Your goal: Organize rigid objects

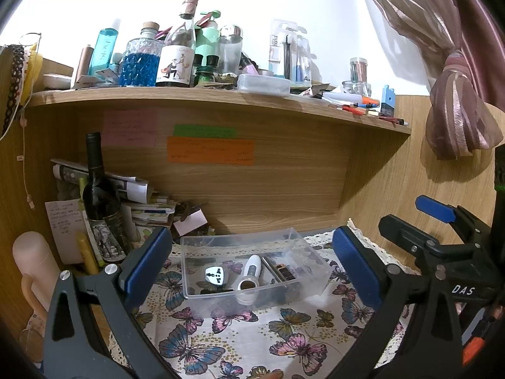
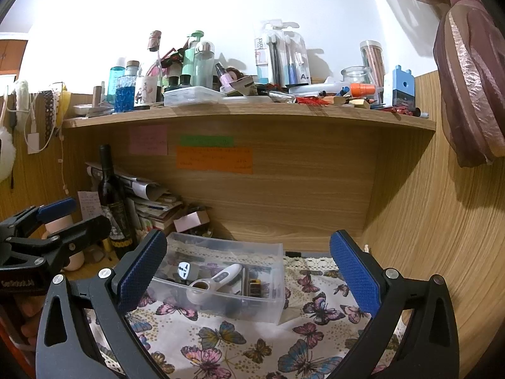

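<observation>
A clear plastic bin [image 1: 311, 279] [image 2: 268, 311] rests on the butterfly-print cloth [image 1: 246, 338] [image 2: 240, 347] under the wooden shelf. Inside it lie a white travel adapter [image 1: 216, 274] [image 2: 186, 270], a white handheld thermometer [image 1: 249, 279] [image 2: 214, 282] and a small dark lighter-like item [image 1: 284, 271] [image 2: 254, 285]. My left gripper [image 1: 252, 265] is open, its blue pads either side of the bin, nothing between them. My right gripper [image 2: 249, 268] is open too, hovering before the bin. Each gripper shows at the other view's edge.
A dark wine bottle [image 1: 101, 195] [image 2: 113, 202], stacked papers [image 1: 139, 199] and a pink cup [image 1: 34, 262] crowd the left corner. The shelf [image 1: 221, 101] [image 2: 252, 110] above carries several bottles, jars and pens. Wooden walls close in behind and at right; a curtain [image 1: 454, 63] hangs there.
</observation>
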A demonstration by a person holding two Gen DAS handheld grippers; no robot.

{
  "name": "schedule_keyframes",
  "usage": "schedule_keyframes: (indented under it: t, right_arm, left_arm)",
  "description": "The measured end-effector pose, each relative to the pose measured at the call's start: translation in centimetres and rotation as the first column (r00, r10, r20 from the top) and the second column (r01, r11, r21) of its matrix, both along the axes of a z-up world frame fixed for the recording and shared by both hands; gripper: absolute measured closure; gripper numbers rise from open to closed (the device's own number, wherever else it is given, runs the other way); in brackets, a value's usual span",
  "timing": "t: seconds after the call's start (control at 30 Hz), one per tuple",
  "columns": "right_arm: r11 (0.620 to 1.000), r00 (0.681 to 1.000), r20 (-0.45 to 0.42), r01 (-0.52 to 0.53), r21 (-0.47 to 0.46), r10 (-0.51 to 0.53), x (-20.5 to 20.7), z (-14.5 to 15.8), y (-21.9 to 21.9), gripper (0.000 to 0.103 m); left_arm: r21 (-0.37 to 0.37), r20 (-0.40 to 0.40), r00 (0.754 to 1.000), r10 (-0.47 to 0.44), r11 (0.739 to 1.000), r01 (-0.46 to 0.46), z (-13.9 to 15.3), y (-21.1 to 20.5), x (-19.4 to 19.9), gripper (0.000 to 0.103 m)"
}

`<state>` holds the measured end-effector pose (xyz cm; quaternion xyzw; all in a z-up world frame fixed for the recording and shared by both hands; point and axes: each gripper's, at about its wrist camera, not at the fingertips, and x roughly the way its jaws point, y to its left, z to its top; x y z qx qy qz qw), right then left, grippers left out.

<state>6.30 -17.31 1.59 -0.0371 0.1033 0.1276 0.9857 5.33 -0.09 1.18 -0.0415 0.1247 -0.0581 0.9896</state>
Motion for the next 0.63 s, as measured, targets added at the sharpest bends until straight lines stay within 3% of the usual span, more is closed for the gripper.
schedule_keyframes:
  t: [0.63]
  right_arm:
    - [1.000, 1.000, -0.001, 0.003, 0.001, -0.003, -0.01, 0.08, 0.28, 0.000]
  left_arm:
    - [0.011, 0.012, 1.000, -0.024, 1.000, 0.024, -0.15, -0.65, -0.45, 0.000]
